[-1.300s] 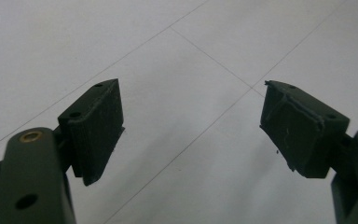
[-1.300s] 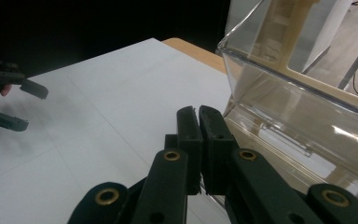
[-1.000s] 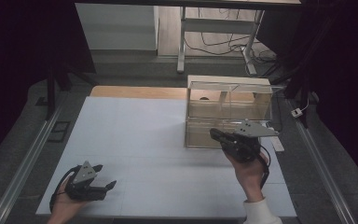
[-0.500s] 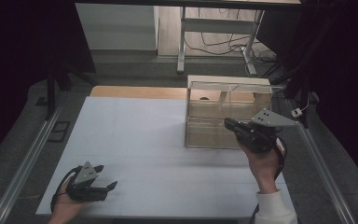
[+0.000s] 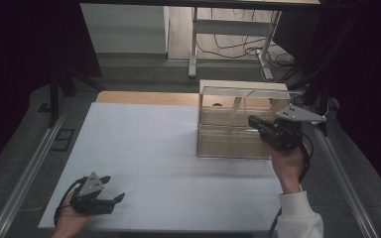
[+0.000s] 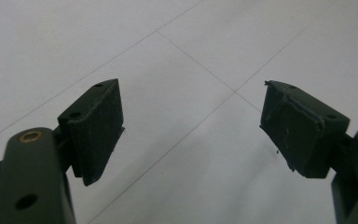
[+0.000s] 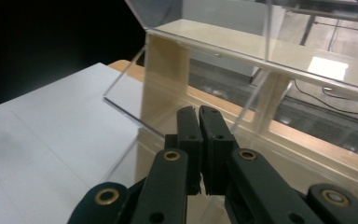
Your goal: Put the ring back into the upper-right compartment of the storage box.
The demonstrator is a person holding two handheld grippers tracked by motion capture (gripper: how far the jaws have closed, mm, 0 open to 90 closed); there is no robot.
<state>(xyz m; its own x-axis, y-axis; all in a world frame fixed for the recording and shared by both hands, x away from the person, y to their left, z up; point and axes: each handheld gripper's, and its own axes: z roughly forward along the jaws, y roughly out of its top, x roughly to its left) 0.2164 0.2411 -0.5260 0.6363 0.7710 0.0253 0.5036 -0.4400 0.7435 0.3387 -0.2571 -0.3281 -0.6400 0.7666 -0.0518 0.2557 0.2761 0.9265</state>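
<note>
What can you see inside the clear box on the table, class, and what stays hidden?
The clear box shows beige walls, a floor and upright dividers; no loose object is visible inside. The shut right gripper and hand cover its right end, so that part stays hidden.

Box (image 5: 235, 134): clear panels, pale beige frame. Mat (image 5: 144, 148): white, thin grey grid lines. Both grippers, left (image 5: 110, 191) and right (image 5: 252, 120), black with brass-coloured rivets; sleeve (image 5: 300, 218) white.
</note>
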